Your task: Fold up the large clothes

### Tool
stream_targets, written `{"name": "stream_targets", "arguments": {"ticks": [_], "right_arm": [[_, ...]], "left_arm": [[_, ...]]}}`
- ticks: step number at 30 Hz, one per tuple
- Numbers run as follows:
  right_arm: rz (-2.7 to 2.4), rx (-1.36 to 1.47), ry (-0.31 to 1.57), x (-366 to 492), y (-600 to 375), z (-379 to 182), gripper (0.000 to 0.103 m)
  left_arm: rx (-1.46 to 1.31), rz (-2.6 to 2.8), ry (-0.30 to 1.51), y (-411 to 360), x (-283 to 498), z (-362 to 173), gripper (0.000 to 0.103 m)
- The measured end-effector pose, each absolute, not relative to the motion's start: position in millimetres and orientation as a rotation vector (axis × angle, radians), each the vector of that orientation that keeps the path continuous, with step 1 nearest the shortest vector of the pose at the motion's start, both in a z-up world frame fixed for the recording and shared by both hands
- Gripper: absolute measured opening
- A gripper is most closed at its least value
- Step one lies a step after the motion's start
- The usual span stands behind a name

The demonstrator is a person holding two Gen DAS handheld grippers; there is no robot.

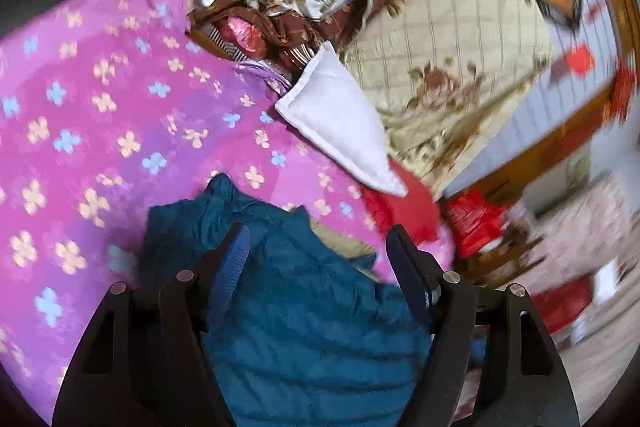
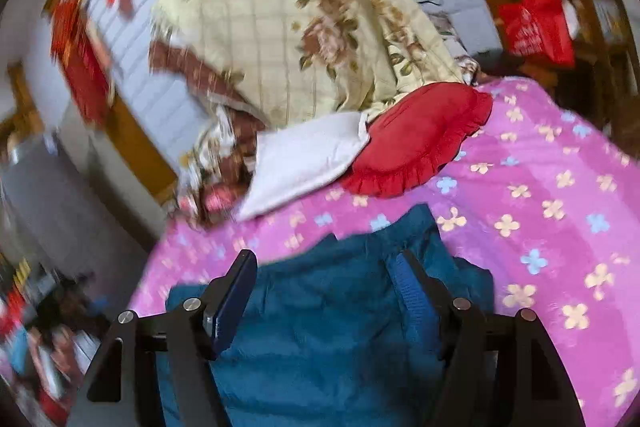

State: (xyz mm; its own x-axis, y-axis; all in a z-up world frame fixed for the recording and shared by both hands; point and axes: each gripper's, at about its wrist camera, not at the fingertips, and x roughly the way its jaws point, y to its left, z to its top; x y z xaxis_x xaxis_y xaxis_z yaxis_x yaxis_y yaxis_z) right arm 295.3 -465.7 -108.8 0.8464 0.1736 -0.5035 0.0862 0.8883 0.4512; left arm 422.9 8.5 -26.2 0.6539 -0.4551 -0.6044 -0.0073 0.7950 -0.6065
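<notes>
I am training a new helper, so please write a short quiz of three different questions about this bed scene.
1. True or false: both grippers, left gripper and right gripper, have their fingers spread apart over the teal garment.
2. Which lies against the red cushion? A) white pillow B) a black shoe C) a green towel
3. Fill in: the teal garment lies on a ____ blanket with a flower pattern.

Key: 1 true; 2 A; 3 pink
</notes>
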Motion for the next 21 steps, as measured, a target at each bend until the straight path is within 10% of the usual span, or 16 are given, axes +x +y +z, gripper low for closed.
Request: {"name": "stream_targets", "arguments": {"ticks": [21], "right_arm": [[-0.033, 0.26, 0.837, 427, -421, -239, 0.075]], "left_arm": [[-0.095, -0.055, 1.007, -122, 505, -186, 0.073]]}}
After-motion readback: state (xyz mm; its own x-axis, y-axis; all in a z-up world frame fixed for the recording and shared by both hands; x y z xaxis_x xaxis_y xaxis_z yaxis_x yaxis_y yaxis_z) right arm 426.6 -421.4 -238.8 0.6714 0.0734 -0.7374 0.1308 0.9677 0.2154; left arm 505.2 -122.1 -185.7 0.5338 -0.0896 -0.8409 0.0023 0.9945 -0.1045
